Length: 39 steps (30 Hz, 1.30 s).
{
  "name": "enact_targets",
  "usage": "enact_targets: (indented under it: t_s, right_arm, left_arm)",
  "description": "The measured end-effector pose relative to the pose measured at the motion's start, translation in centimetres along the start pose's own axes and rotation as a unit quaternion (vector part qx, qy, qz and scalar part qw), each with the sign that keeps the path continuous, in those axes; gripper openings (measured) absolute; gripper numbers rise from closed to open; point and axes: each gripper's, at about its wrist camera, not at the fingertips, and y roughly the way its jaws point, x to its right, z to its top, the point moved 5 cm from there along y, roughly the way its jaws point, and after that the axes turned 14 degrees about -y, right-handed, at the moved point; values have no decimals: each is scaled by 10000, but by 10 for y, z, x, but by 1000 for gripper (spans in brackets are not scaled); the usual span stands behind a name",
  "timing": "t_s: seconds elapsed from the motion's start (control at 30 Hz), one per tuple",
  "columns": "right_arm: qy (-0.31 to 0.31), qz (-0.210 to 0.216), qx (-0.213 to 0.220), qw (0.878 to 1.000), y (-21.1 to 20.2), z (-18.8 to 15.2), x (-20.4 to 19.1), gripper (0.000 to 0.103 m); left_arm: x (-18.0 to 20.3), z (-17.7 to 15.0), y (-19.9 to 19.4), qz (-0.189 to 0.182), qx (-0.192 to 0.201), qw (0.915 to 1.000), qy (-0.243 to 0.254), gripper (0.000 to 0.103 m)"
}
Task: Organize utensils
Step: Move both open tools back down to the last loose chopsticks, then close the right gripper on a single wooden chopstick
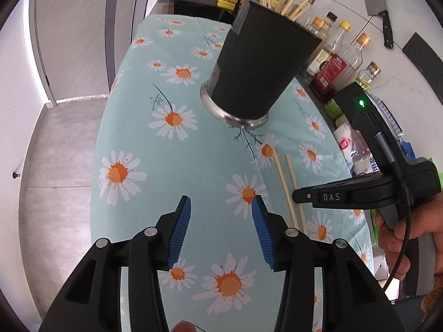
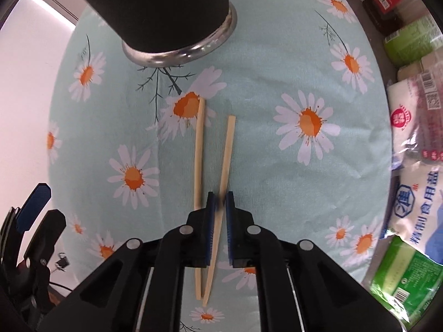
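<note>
Two wooden chopsticks lie on the daisy tablecloth [image 2: 277, 83], crossing at their near ends. My right gripper [image 2: 220, 196] points down and is shut on the right chopstick [image 2: 228, 144], its blue pads pressing the stick's lower half. The left chopstick [image 2: 199, 144] lies loose beside the left pad. Behind them stands a black holder with a steel base [image 1: 257, 63], [image 2: 166, 5], with several chopsticks [image 1: 290, 5] sticking out of it. My left gripper [image 1: 221, 202] hovers open over the cloth with nothing between its fingers, left of the pair of chopsticks [image 1: 288, 188].
Oil and sauce bottles [image 1: 332, 63] and bags of salt [image 2: 415, 193] crowd the table's right side. A cleaver [image 1: 376, 5] hangs on the wall behind. The table's left edge [image 1: 110, 127] drops to the grey floor. A hand [image 1: 401, 232] holds the right gripper.
</note>
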Motion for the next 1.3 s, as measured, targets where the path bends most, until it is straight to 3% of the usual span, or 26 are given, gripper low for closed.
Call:
enact_targets:
  t_s: [0.2,0.47,0.77,1.13,1.3]
  right_arm:
    - [81,27,-60,9999,0,8,-14,6]
    - [384,641,107,9971,-6,5,26,6]
    - [363,1062,404,9929,-23,-11,66,6]
    - [286,1577,692,9847,-32,-25,112,6]
    - [307,1778,714,9810,-25,-36,109,6]
  left_arm:
    - [5,-7,6,168,-186,9997,73,45]
    - [14,-6,18,254,-671,9974,-32,45]
    - [51,-1,46,524,-1176,9915,-158,45]
    - [97,0,86,1312,-1599,9783,134,45]
    - [104,-4,103,1541,-1753,9723,158,43]
